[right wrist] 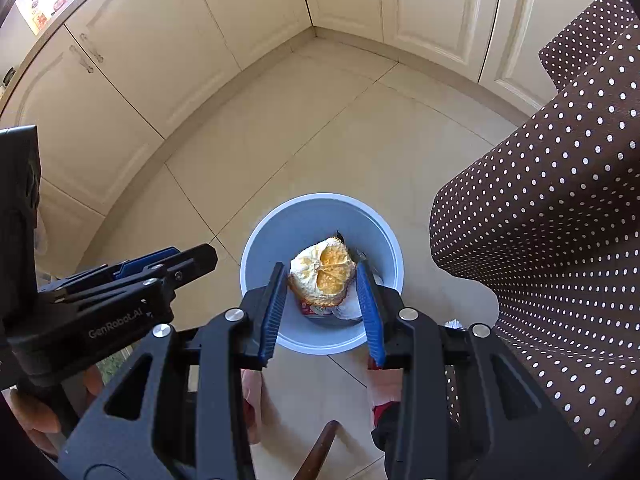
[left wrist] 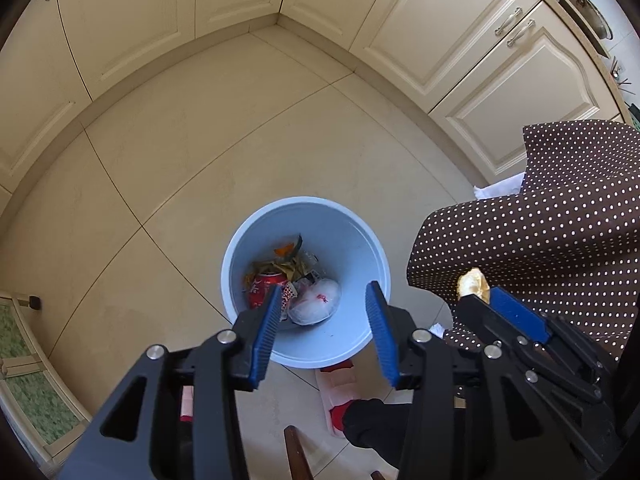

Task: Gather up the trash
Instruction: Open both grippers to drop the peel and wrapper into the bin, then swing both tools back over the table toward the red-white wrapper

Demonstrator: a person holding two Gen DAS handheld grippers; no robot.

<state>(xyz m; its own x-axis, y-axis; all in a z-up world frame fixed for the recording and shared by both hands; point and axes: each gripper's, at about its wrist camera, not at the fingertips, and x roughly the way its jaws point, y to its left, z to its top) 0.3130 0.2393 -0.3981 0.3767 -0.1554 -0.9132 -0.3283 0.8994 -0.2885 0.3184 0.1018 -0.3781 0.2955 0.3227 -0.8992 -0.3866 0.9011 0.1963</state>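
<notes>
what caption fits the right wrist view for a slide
Right hand-held gripper holds an orange peel over the blue trash bin on the kitchen floor.

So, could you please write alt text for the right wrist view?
The right gripper holds an orange peel above a pale blue bin on a tiled kitchen floor. A dotted brown cloth hangs at right.

A can (left wrist: pixel 266 286) and wrappers lie in the bin (left wrist: pixel 352 236), left of the tablecloth (left wrist: pixel 560 216).
</notes>
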